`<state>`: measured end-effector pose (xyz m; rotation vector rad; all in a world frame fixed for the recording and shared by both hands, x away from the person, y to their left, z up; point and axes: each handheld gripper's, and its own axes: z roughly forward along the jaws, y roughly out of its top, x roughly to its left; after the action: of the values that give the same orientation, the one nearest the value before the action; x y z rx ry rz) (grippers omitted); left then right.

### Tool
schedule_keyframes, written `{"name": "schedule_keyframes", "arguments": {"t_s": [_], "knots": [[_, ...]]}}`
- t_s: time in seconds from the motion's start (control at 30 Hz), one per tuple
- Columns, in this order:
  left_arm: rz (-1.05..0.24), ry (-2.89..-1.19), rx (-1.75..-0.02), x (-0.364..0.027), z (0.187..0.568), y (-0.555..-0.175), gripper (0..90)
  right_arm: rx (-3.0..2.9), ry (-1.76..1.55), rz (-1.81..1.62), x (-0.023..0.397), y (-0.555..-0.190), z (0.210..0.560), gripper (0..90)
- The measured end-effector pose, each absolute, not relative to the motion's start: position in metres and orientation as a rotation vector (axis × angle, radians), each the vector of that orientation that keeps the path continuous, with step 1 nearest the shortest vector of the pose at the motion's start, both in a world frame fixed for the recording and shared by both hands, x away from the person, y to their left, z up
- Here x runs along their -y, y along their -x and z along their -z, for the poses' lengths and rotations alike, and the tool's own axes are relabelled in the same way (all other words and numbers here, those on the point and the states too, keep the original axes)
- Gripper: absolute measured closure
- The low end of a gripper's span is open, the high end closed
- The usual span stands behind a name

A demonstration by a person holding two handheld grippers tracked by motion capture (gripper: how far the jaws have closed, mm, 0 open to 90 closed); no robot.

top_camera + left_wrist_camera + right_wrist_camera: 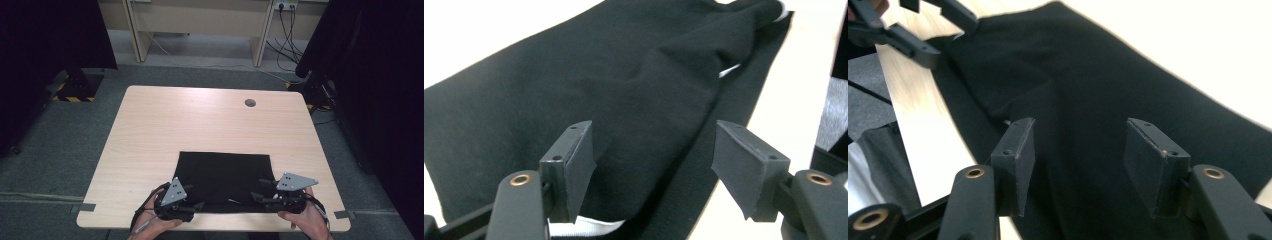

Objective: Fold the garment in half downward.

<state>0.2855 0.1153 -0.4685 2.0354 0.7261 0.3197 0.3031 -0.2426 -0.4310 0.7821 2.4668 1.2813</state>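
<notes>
The pale wooden rectangular table (200, 125) has wide bare room beyond both tools and out to either side, while its near edge runs just under the person's hands. The flat black rectangular cloth (225, 175) lies on the near half of it, reaching from between the two tools forward, its near hem almost at the table's edge. The left gripper (197, 205) sits at the cloth's near left corner, the right gripper (257, 196) at its near right corner, well apart, each pointing inward toward the other.

In the left gripper view the jaws stand apart with the cloth (624, 90) lying under and ahead of them, pads not pressing it; a raised fold runs away from the tool, and a sliver of white (584, 227) peeps out beneath. In the right gripper view the jaws also stand apart over loose cloth (1088, 100), and the left gripper (933, 30) shows far ahead at the cloth's other corner.
</notes>
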Motion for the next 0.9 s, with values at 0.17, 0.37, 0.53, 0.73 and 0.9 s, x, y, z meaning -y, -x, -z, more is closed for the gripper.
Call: {"name": "schedule_keyframes", "arguments": {"t_s": [0.17, 0.37, 0.53, 0.73, 0.9], "knots": [[-0.325, -2.058, -0.737, -0.117, 0.480, -0.291, 45.8, -2.526, -0.781, -1.214, 0.240, -0.300, 0.444, 54.6], [-0.378, -2.078, -0.702, -0.121, 0.479, -0.289, 82.2, -2.567, -0.714, -1.158, 0.247, -0.296, 0.455, 85.1], [-0.381, -2.076, -0.688, -0.126, 0.473, -0.282, 86.5, -2.523, -0.671, -1.182, 0.256, -0.287, 0.439, 89.1], [-0.369, -2.046, -0.666, -0.128, 0.463, -0.273, 85.6, -2.519, -0.698, -1.219, 0.260, -0.275, 0.437, 89.0], [-0.244, -2.074, -0.684, -0.128, 0.475, -0.266, 69.9, -2.584, -0.801, -1.212, 0.258, -0.271, 0.457, 67.4]]}}
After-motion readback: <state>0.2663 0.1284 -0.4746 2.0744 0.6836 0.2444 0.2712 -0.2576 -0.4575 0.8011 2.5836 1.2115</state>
